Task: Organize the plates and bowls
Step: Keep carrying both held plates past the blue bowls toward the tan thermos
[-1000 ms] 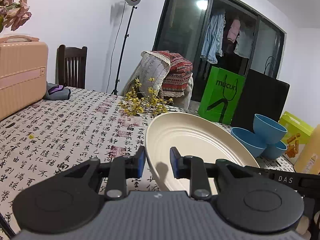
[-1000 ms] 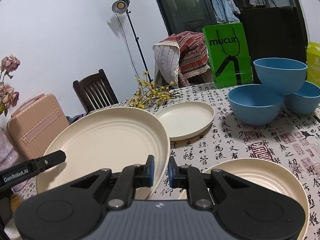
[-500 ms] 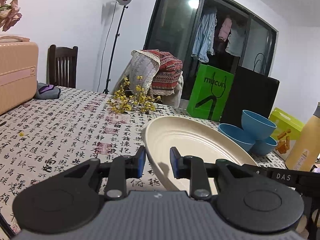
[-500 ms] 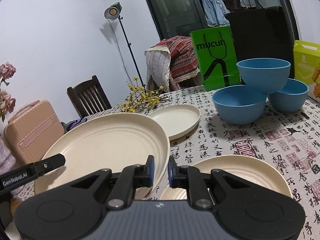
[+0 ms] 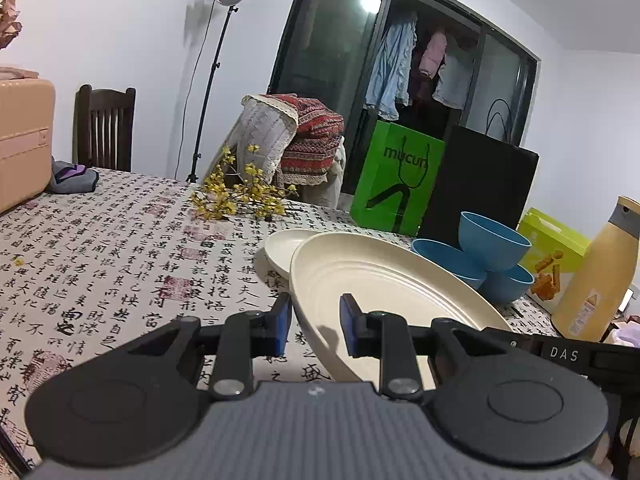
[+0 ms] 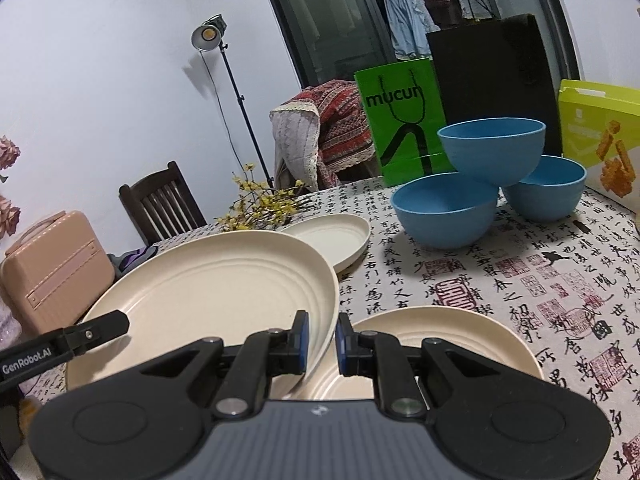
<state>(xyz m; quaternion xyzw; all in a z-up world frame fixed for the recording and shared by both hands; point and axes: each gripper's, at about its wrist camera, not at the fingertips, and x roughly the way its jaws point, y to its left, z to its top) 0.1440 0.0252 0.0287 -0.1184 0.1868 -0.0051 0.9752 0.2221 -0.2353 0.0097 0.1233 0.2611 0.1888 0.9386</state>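
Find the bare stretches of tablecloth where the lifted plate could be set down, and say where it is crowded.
Free: the wide cloth between the pink suitcase and the yellow flower sprig. Crowded: the side with the small plate, the flat plate and the three blue bowls, backed by bags.

Cream plates [image 6: 216, 292], ringed; blue bowls [image 6: 446, 210]; table [image 6: 560, 280] covered in white cloth printed with black calligraphy, red seals.
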